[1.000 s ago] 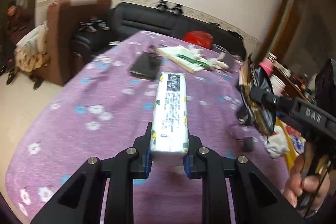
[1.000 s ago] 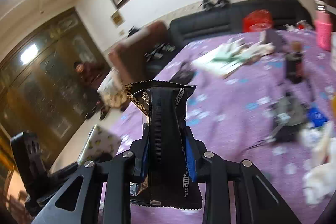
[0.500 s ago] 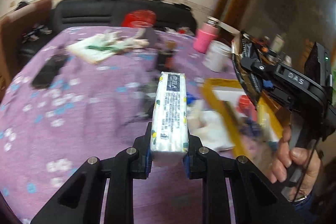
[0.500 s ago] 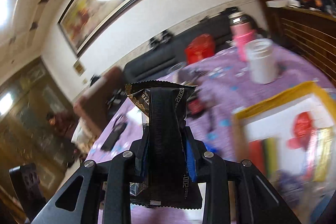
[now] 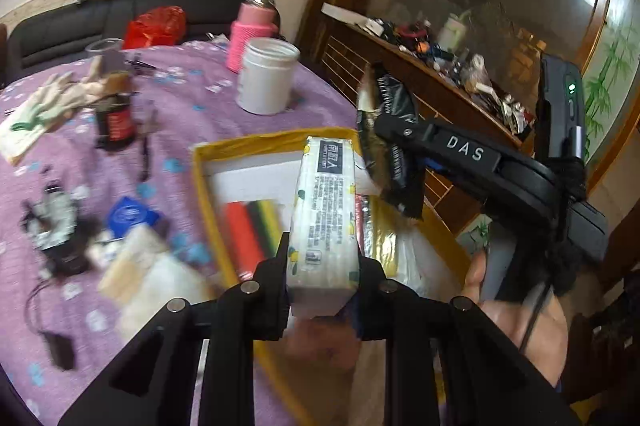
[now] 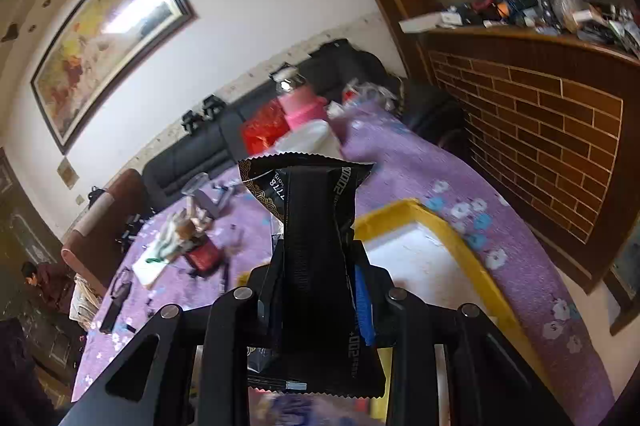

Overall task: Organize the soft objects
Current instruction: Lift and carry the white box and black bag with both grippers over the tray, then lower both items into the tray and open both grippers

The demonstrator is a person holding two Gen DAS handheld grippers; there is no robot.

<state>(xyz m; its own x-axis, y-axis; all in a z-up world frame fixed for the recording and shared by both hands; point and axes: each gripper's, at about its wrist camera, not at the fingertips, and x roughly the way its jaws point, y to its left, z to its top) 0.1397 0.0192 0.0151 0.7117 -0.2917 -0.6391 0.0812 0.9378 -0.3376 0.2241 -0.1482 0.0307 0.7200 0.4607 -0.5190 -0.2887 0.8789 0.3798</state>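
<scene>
Left wrist view, nearest first: the left gripper [image 5: 322, 278] pinches one white tissue pack [image 5: 325, 222] between its two fingers, which press against the pack's long sides. The pack sticks out forward, held in the air over the yellow box [image 5: 248, 143], the landmark here. Inside the box lie one packet with red, black and yellow stripes [image 5: 250, 226] and one shiny gold-and-red packet [image 5: 372, 226], both blurred. Just right of the box, the right gripper [image 5: 390, 130] clamps one black snack bag [image 5: 390, 146], which hangs over the box's right edge. A bare hand [image 5: 520, 314] holds that gripper's handle.

Left of the box, on the purple floral tablecloth [image 5: 192, 94], sit one blue round-printed packet [image 5: 130, 216] and a blurred white heap [image 5: 160, 278]. Farther left stands one dark bottle with a red label [image 5: 116, 120]. Beyond the box stand one white jar [image 5: 268, 76] and, behind it, one pink flask [image 5: 254, 32]. One red bag [image 5: 154, 26] lies on the black sofa [image 5: 60, 26] farthest back.

Right wrist view shows the right gripper [image 6: 316, 290] with its fingers closed tight on the black snack bag [image 6: 316, 254], squeezing its middle, with the yellow box [image 6: 472, 258] just beyond it.
</scene>
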